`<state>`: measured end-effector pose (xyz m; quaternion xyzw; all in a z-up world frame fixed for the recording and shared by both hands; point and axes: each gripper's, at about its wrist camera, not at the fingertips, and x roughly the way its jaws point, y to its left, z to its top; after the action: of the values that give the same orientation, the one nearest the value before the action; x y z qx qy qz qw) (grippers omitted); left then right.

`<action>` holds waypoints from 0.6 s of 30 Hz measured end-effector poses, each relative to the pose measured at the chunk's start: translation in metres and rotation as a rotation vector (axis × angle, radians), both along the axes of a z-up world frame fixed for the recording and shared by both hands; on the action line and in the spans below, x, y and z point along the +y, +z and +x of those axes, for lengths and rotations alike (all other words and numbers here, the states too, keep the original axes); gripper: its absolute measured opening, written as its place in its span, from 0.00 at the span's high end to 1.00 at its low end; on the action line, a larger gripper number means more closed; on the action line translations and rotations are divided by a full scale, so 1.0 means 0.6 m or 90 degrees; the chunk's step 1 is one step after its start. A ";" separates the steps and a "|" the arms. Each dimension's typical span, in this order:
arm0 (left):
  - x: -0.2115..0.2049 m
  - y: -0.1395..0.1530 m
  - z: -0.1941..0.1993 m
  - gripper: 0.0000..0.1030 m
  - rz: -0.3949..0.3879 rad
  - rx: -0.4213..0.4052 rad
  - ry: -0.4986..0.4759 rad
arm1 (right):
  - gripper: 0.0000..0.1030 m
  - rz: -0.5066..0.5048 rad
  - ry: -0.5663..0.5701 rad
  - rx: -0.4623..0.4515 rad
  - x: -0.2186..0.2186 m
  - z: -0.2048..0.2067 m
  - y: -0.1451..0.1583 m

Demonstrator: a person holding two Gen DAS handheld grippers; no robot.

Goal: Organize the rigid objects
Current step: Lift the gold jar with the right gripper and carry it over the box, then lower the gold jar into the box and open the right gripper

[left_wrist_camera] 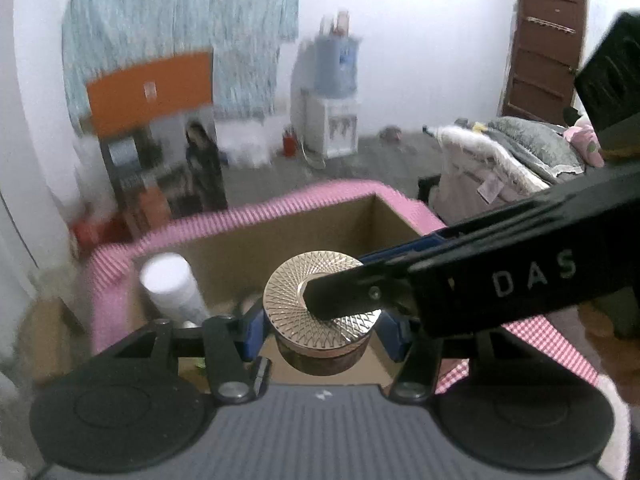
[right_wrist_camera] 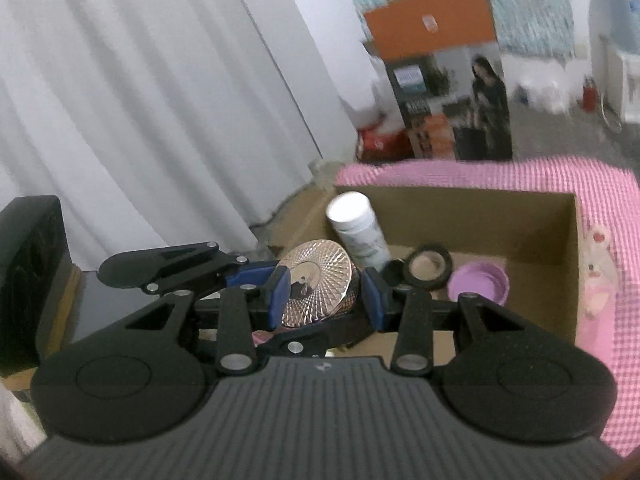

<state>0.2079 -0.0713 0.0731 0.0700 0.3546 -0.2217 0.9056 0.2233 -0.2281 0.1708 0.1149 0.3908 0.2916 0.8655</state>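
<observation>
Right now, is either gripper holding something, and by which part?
Both grip the gold-lidded jar over the cardboard box: left gripper across the jar body below the lid, right gripper across the patterned lid.

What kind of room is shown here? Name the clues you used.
Probably a lived-in bedroom at home: a bed with rumpled blankets, a water dispenser against the wall, a brown door, and a pink checked cloth under the cardboard box.

Both wrist views close, angled down; share cardboard box, gold-lidded jar.
</observation>
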 end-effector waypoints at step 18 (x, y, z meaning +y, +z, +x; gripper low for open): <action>-0.012 -0.165 0.162 0.45 -0.001 0.266 0.062 | 0.62 -0.047 -0.001 0.249 -0.009 0.164 -0.192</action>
<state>0.3050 -0.0787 -0.0256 0.0047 0.5373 -0.1880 0.8221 0.3216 -0.2337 0.0555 0.1380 0.5615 0.2487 0.7771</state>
